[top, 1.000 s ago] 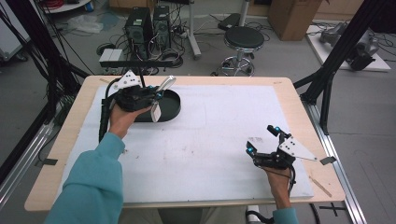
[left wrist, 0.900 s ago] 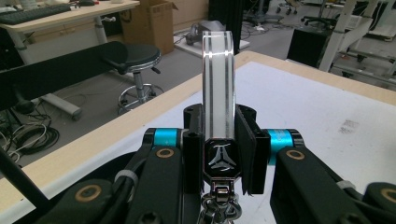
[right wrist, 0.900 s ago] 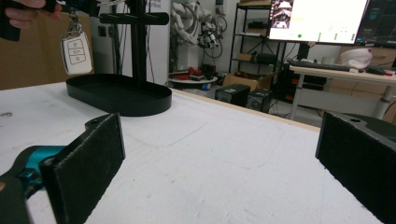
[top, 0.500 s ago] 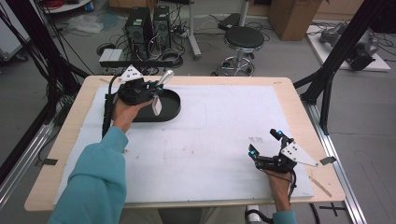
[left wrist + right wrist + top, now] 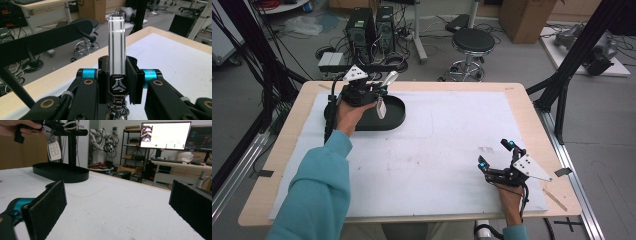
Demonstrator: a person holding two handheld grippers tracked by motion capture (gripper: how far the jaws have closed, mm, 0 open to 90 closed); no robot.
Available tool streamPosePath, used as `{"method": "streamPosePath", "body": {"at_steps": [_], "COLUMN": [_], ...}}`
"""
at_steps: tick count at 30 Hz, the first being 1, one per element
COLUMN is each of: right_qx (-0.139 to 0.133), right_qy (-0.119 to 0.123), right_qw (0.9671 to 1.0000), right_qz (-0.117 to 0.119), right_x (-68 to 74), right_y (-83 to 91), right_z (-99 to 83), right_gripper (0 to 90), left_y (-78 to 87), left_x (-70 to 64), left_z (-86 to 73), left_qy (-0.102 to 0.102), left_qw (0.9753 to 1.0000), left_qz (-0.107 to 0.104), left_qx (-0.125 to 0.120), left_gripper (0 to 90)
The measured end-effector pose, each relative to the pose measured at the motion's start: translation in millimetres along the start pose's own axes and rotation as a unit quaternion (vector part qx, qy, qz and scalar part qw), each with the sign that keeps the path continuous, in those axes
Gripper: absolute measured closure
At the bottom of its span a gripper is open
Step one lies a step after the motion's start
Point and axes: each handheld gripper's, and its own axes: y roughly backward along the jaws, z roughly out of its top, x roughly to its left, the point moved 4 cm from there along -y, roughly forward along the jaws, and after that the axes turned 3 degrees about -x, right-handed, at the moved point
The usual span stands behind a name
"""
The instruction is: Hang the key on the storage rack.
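White paper covers the wooden table. Nearest the person, the right gripper rests on it, jaws spread wide apart and gripping nothing. Far beyond, the left gripper pinches a car key, which dangles over the black oval tray beside its stand.

Overhead view; two low close views sharing black tray.

a robotics lab: pc towers on floor w/ cables, monitor, black frame rig, cardboard boxes.
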Motion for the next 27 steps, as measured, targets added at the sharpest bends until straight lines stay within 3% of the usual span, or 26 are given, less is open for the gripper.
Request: {"method": "streamPosePath", "body": {"at_steps": [8,27], "right_qx": [0.007,0.011], "right_qy": [-0.021,-0.027], "right_qw": [0.9997,0.9995], "right_qz": [0.012,0.013], "right_x": [-2.6,-2.5], "right_y": [-1.2,-1.6], "right_z": [-3.9,-6.3], "right_gripper": [0.6,0.6], "left_y": [-4.2,-12.7], "left_x": [8.2,20.7], "left_z": [-3.2,-7.2], "left_qy": [0.014,0.032], "left_qw": [0.9998,0.9989], "left_qz": [0.012,0.033], "left_qx": [0.002,-0.003], "left_gripper": [74.2,74.1]}}
